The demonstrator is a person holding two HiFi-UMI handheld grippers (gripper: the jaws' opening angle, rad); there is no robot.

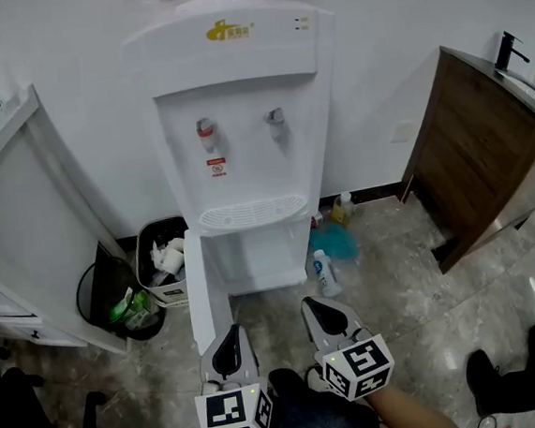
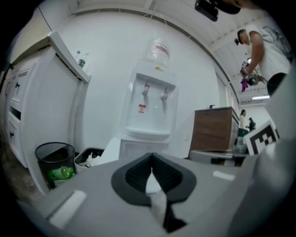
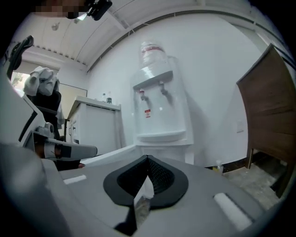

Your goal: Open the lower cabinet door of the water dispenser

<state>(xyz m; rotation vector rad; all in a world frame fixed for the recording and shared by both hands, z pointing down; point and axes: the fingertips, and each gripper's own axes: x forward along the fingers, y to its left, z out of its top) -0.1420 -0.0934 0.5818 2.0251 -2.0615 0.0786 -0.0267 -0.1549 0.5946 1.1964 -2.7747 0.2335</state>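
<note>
The white water dispenser (image 1: pixel 239 117) stands against the wall. Its lower cabinet door (image 1: pixel 200 295) is swung out to the left and stands edge-on to me, and the white cabinet front (image 1: pixel 262 256) shows behind it. My left gripper (image 1: pixel 228 336) hangs just in front of the door's lower end, jaws shut and empty. My right gripper (image 1: pixel 318 307) is beside it to the right, also shut with nothing held. In the left gripper view the dispenser (image 2: pixel 152 102) and the open door (image 2: pixel 111 147) lie beyond the closed tips (image 2: pixel 151 157). The right gripper view shows the dispenser (image 3: pixel 159 106) past its closed tips (image 3: pixel 148 159).
A black wire bin (image 1: pixel 116 298) and a bin of paper waste (image 1: pixel 163 258) stand left of the dispenser, by a white cabinet (image 1: pixel 13 214). A white bottle (image 1: pixel 326 273) and other small bottles lie on the floor at its right. A brown wooden cabinet (image 1: pixel 473 151) is further right.
</note>
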